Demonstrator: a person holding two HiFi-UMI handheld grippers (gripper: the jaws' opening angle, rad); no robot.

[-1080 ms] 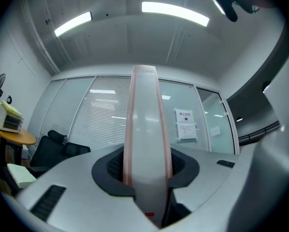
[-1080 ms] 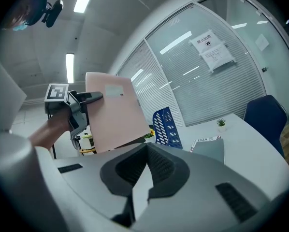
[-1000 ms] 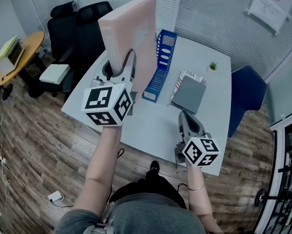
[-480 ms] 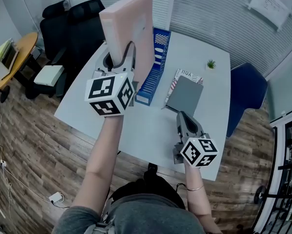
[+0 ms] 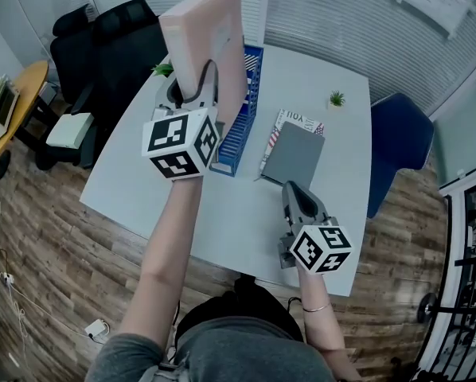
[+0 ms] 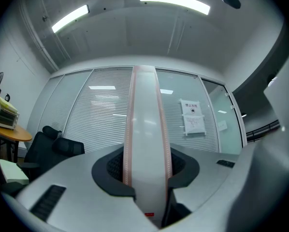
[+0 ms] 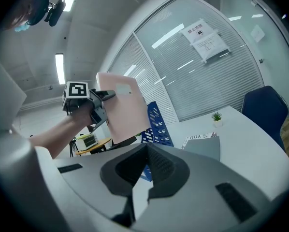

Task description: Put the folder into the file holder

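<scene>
Over the white table (image 5: pixel 142 189), raised on the left side of the blue file holder (image 5: pixel 236 122), we held the pink folder (image 5: pixel 212 38) upright in the air. Its lower part was clamped between the jaws of the left gripper (image 5: pixel 196 86), and the left gripper view showed the pads pressed against both of its faces. As far as we could see, the folder was clear of the holder and sat in none of its slots. We judged the pick-up done and the insertion not yet begun. What remained was to line the folder's bottom edge up with a slot, lower it in and let go. The right gripper (image 5: pixel 294 191) hung low over the near part of the table with its jaws together on nothing, well apart from the holder. A grey notebook (image 5: pixel 295 153) lay on a magazine (image 5: pixel 300 118) just beside the holder and seemed to play no part.
</scene>
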